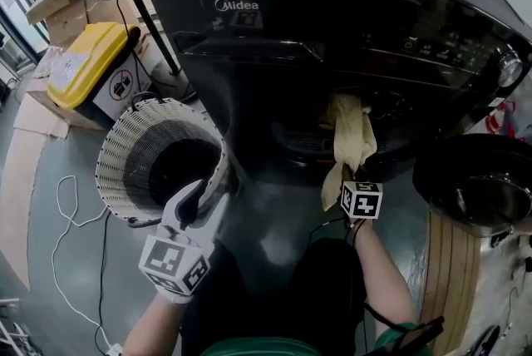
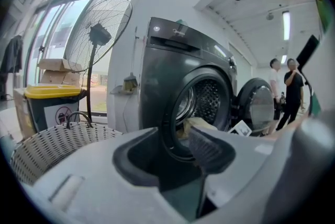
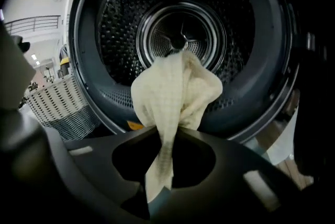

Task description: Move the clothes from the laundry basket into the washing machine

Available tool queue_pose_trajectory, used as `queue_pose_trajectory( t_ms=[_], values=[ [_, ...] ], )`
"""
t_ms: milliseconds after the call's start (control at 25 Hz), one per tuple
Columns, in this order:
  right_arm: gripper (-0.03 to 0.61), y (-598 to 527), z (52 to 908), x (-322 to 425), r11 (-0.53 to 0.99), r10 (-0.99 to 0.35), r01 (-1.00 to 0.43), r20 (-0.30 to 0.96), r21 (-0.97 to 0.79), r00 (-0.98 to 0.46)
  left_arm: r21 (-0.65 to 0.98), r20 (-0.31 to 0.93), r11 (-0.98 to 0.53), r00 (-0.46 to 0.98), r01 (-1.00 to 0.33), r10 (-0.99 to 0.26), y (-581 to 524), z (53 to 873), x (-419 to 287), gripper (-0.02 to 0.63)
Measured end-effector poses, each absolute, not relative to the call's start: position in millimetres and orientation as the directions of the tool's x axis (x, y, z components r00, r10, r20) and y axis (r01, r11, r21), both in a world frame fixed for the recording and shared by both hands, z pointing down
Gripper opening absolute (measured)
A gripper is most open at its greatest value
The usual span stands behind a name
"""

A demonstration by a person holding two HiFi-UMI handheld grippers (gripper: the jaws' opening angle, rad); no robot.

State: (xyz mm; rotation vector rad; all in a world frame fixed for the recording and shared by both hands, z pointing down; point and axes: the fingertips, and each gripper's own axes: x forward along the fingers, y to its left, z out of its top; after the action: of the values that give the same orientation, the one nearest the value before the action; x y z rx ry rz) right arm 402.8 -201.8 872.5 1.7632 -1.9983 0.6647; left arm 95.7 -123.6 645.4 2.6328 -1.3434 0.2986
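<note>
Cream woven cloth (image 3: 175, 97) is hanging out of the mouth of the dark grey front-loading washing machine (image 1: 332, 5): the bulk is bunched on the door seal and the tail trails down outside the perforated steel drum (image 3: 178, 34). Our right gripper (image 3: 162, 165) is clamped on that tail, with the fabric pinched between the jaws. Our left gripper (image 2: 178, 160) has its jaws apart with nothing between them, and sits by the rim of the white woven laundry basket (image 1: 125, 138). What we see of the basket's inside is dark, so we can't tell if anything's left in it. We judge the cloth light, limp and grippy, not fragile. It will fold and drag on the seal rather than slide. A better hold would be on the bunched middle, not the tail, so the whole piece goes past the lip in one push.
</note>
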Motion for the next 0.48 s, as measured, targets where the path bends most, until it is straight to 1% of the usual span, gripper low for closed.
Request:
queue_pose_trajectory(
  t_ms=[280,360,480],
  values=[
    [0.048,-246.7,752.1,390.0,0.17,-0.921,-0.981,0.368,0.096,-0.123,0.068,0.239,-0.561,0.56,-0.825,-0.794,-127.1,637.0,90.7,0.179],
    [0.048,-268.1,722.2,387.9,0.168,-0.943,-0.977,0.311,0.134,-0.12,0.064,0.236,-0.553,0.551,-0.831,-0.8,-123.7,633.5,87.7,0.178],
    [0.049,-299.1,686.5,392.4,0.126,-0.974,-0.979,0.205,0.162,-0.091,0.046,0.243,-0.537,0.531,-0.842,-0.812,-116.5,631.0,80.8,0.178]
  ],
)
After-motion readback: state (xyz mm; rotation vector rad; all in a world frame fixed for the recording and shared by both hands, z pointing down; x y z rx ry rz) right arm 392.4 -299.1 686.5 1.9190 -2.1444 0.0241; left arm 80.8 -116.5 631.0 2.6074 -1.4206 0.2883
